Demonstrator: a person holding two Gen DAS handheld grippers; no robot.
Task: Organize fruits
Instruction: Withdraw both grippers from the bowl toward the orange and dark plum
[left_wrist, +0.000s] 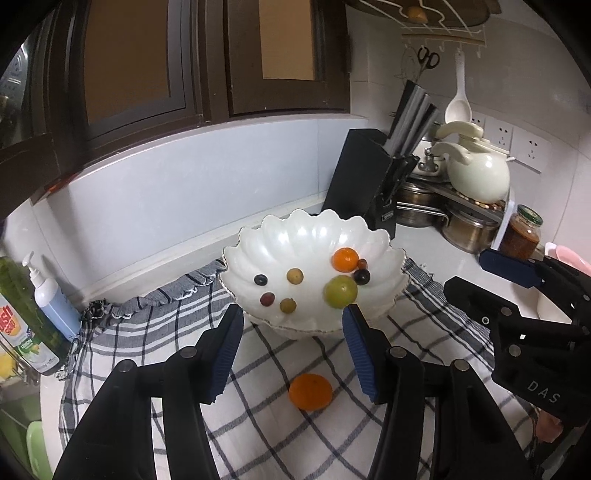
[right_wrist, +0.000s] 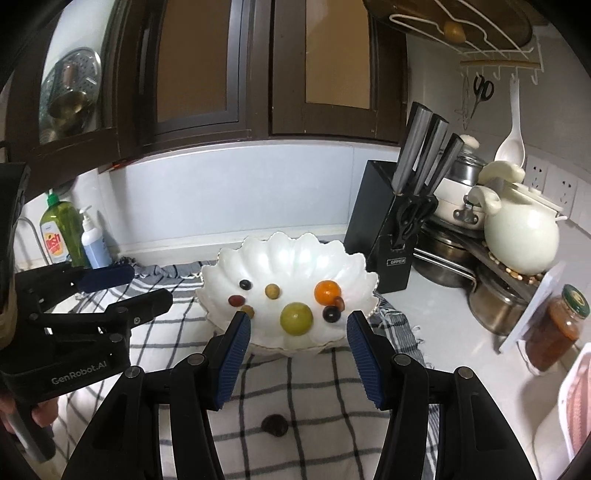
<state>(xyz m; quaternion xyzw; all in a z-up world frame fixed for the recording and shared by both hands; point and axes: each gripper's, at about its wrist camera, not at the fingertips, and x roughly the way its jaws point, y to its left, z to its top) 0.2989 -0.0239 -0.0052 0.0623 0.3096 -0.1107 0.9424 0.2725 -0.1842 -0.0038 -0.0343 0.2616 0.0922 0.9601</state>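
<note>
Left wrist view looks down past the left gripper (left_wrist: 291, 343), whose blue ribbed pads stand apart with nothing between them. Just beyond its tips sits the white scalloped shell-shaped bowl (left_wrist: 258, 254) on the grey-and-white checked cloth (left_wrist: 140, 332). Inside the bowl lie a small orange citrus (left_wrist: 345, 259), a round green fruit (left_wrist: 340, 291), and several small dark, reddish and tan fruits scattered across the floor of the dish. One larger orange fruit (left_wrist: 310, 391) remains on the cloth, below and between the left pads, outside the bowl.

Right wrist view shows the right gripper (right_wrist: 297, 350) likewise parted and empty, aimed at the near rim of the bowl. A dark, roundish fruit (right_wrist: 274, 425) lies on the cloth under it, also outside the bowl.

By my judgement two pieces are left to collect, one beneath each tool. The risks come from roundness and softness: a pad that meets the orange off-centre would likely roll it across the cloth, and loose folds could be pinched along with it. The small dark fruit looks soft enough to bruise under a hard squeeze. The two grippers work side by side and could collide. A low approach might also knock the bowl's near rim, tipping or sliding it and spilling what is already sorted.
</note>
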